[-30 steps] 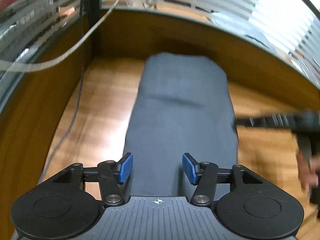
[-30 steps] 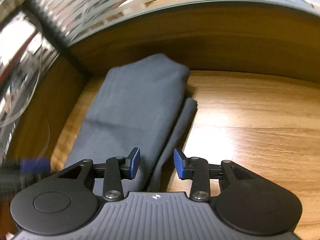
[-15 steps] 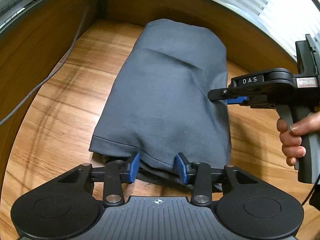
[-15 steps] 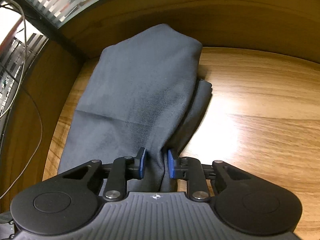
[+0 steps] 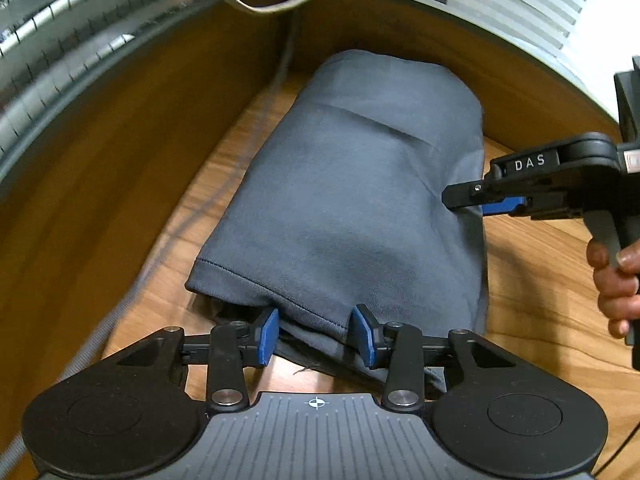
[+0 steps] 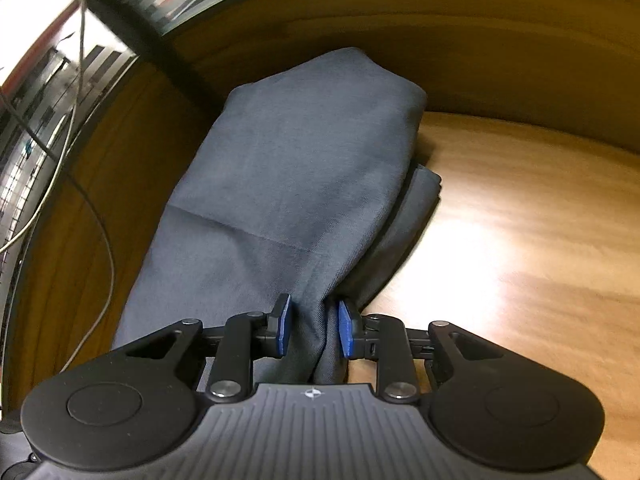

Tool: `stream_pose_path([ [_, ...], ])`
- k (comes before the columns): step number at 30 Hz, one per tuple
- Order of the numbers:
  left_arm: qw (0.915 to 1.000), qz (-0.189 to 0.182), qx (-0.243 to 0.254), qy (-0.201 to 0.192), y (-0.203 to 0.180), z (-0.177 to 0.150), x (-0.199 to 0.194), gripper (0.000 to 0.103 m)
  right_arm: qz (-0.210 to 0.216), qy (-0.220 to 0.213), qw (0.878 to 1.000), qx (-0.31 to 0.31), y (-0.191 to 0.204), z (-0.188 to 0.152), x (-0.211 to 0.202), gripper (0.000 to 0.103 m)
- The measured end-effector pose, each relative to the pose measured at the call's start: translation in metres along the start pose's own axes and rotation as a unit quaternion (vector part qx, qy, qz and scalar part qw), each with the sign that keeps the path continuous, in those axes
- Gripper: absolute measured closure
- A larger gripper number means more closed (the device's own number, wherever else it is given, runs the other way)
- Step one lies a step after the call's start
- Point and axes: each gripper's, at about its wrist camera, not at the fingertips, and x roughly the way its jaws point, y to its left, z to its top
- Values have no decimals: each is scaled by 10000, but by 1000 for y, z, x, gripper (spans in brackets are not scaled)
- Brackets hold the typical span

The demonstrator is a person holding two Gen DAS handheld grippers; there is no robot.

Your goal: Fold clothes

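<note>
A folded grey garment point(image 5: 352, 200) lies on the wooden table point(image 6: 520, 220), its far end against the corner. The left gripper point(image 5: 316, 334) has just closed on the garment's near hem. The right gripper point(image 6: 312, 328), at the garment's right edge, pinches a bunched fold, its jaws easing slightly apart.

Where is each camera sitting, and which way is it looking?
Left wrist: rides the left claw, looking down at the hem of the folded grey fabric garment; the right claw and a hand show.
Right wrist: rides the right claw, looking along the garment's side edge on the wooden table.
Shared: the garment, both claws gripping it.
</note>
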Motion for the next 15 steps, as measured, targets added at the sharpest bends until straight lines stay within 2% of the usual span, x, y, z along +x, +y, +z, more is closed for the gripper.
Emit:
stream_pose_path([
  [7, 9991, 388, -39, -176, 6, 4, -8, 59, 113, 37, 9996, -242, 24, 24, 24, 74],
  [15, 9981, 554, -137, -227, 4, 0, -23, 58, 211, 23, 9991, -374, 35, 32, 35, 72],
])
